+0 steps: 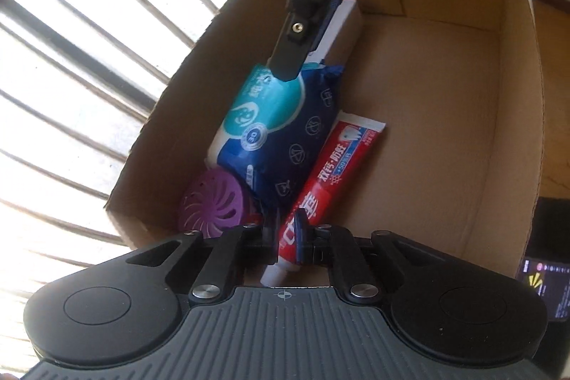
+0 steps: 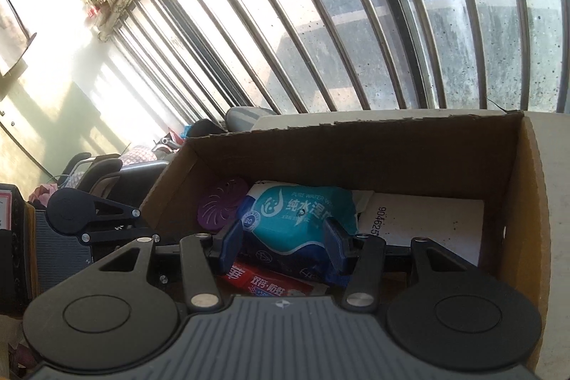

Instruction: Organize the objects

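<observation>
Cardboard box (image 1: pixel 445 116): I see it standing open by the barred window (image 2: pixel 356 24), holding every item I am sorting; a good part of its floor is bare.
White flat carton (image 2: pixel 427 219): it lies on the box floor toward one end wall, with printed digits on top, and the wipes pack overlaps its near end.
Wipes pack (image 1: pixel 281 130): blue and teal, it lies along the side wall, between the purple disc and the white carton, with its edge over the toothpaste tube.
Toothpaste tube (image 1: pixel 327 180): red, it lies flat just beside the wipes pack, its white cap pointing toward my left tool.
Purple disc (image 1: pixel 210 202): a round vented piece, it sits in the corner, touching the wipes pack.
Right tool (image 2: pixel 283 237): I have its blue pads set partly apart on either side of the wipes pack, pressing its two edges.
Left tool (image 1: pixel 285 237): its fingers are fully closed over the cap end of the tube; I cannot tell whether they pinch it.
</observation>
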A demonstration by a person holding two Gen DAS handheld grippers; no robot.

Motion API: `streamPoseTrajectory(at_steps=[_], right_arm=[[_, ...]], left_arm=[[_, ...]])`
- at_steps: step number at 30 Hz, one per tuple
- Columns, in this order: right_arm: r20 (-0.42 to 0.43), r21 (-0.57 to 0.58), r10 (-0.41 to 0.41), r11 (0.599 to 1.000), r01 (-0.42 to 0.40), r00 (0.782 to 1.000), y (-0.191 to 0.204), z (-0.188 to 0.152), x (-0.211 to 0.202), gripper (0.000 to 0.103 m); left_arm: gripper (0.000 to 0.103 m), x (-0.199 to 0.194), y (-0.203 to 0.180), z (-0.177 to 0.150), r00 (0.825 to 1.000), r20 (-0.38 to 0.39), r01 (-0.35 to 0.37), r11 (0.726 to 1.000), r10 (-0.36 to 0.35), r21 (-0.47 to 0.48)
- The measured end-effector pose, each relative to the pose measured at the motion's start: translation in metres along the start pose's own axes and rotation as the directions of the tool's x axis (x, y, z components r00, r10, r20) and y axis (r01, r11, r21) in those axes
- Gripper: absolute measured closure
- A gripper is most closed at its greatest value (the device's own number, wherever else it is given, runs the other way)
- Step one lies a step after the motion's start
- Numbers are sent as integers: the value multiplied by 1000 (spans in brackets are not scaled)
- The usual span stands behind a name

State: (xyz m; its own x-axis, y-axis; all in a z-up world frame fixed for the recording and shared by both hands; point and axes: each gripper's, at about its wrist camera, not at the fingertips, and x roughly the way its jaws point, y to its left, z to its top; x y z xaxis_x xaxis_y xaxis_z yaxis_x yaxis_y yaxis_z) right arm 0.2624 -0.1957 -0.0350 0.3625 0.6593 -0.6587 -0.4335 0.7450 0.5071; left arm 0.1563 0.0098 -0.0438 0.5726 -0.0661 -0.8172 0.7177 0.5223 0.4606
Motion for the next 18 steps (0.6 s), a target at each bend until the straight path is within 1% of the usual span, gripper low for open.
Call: streamPoseTrajectory(at_steps=[2,4,7,9,11,12,15,18], right_arm=[[-4,30,21,999,-21,1000,-5,1,2,50],[-1,11,38,999,-38,999,-4,1,2,50],[-12,-9,52,999,-52,999,0,-2,3,50],[-18,-8,63,998,-63,998,0,-3,3,50],[-15,-6,77,997,-77,997,1,-3,2,50],[-12,-5,83,997,-83,997,0,-4,1,50],[-3,1,94,996,-94,996,0,-4,-1,50],[-4,-7,95,995,-95,995,1,-4,-1,50]], left_arm=[[94,3,-2,7,1000,7,28,999,-28,37],[94,5,-2,14,998,17,65,996,-66,57],[94,14,-1,22,994,-23,110,991,-108,78],[96,14,-1,24,993,-28,115,990,-113,86],[101,14,2,23,991,-47,129,990,-127,49],[102,14,3,21,990,-62,131,991,-129,30],[102,11,5,16,989,-82,125,992,-125,-3],[102,7,5,12,990,-91,109,994,-110,-14]])
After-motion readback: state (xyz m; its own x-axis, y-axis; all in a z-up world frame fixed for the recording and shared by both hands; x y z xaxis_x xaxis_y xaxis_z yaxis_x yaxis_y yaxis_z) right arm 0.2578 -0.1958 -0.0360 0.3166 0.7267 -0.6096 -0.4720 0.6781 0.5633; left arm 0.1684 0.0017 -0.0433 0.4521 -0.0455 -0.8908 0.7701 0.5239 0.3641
